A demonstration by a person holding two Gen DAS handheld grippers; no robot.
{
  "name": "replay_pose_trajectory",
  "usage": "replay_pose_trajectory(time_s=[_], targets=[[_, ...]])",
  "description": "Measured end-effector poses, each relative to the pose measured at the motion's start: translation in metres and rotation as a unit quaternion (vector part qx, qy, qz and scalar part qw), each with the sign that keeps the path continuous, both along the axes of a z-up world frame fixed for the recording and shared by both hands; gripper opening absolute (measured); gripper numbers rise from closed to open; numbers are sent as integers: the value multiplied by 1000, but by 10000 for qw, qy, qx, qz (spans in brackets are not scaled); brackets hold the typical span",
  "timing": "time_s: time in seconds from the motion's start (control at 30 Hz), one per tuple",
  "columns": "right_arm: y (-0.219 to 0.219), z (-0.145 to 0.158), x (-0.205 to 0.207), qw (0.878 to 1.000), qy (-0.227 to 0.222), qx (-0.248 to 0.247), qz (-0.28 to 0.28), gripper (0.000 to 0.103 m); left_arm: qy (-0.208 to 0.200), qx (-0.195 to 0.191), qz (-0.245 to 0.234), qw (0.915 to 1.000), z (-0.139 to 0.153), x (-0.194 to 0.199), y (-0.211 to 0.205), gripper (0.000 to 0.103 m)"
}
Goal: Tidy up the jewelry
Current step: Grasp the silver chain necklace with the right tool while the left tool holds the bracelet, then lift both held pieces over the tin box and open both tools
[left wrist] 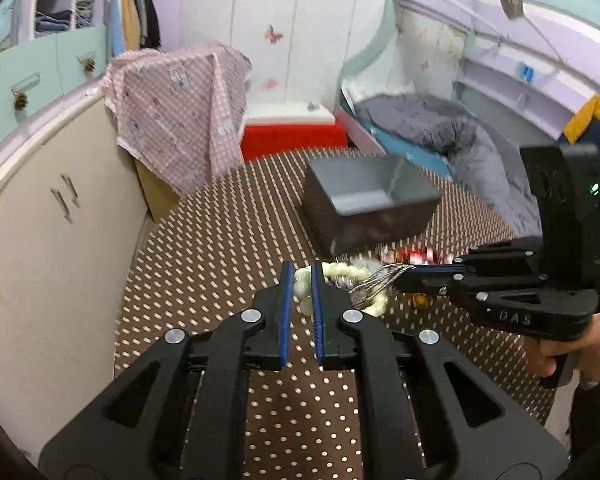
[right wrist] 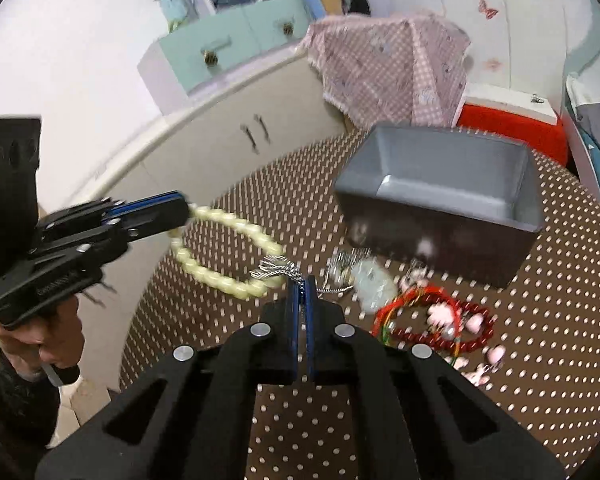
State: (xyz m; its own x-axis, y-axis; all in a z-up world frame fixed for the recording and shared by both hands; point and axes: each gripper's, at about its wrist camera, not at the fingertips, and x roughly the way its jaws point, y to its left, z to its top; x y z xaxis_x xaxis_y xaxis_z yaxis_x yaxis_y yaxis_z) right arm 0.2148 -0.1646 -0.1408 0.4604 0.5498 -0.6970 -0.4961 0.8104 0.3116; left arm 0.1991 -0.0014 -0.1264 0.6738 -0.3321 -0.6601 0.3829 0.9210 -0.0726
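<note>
A pale cream bead bracelet [right wrist: 228,252] is clamped between the blue pads of the left gripper [left wrist: 302,284], the jaws being drawn in narrow around the beads; in the right wrist view the loop is seen hanging from that gripper's tip, lifted above the table. A silver chain [right wrist: 278,268] is pinched in the right gripper [right wrist: 302,286], whose jaws are nearly closed on it, and the chain is seen bunched against the far side of the bead loop, where the two appear tangled; whether the chain is threaded through the loop cannot be told. Both pieces are held near the front left corner of the brown polka-dot table [right wrist: 540,360]. A grey open box [right wrist: 444,196] is seen standing on the table beyond the grippers. The remaining jewelry is left lying in front of the box: a red bead bracelet [right wrist: 468,320], pink bead pieces [right wrist: 440,314] lying within the red loops, and a whitish pendant [right wrist: 374,280] that is too blurred for detail. A pink checked cloth [left wrist: 180,116] is draped over furniture behind the table.
</note>
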Motion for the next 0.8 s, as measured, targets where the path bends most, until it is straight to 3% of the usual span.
replay_pose_trajectory(time_s=[0.17,0.3,0.37,0.47,0.7,0.8], targets=[[21,-37,-4,9961,295,-823,115,6,470,161,-60,9987,-42,9,-9,9],[29,-35,-9,9942,137,-1054,165,7,669,199,-44,9976,-59,9,-5,9],[34,-35,-11,9924,64,-1206,245,12,681,219,-50,9974,-61,7,-6,10],[38,-34,-16,9917,-20,-1247,317,21,699,279,-62,9971,-65,6,-7,10],[36,-31,-9,9926,-169,-1134,397,21,798,232,-74,9965,-73,6,-12,9],[50,-27,-9,9914,-230,-1056,733,21,803,197,-83,9965,-73,6,-12,9]])
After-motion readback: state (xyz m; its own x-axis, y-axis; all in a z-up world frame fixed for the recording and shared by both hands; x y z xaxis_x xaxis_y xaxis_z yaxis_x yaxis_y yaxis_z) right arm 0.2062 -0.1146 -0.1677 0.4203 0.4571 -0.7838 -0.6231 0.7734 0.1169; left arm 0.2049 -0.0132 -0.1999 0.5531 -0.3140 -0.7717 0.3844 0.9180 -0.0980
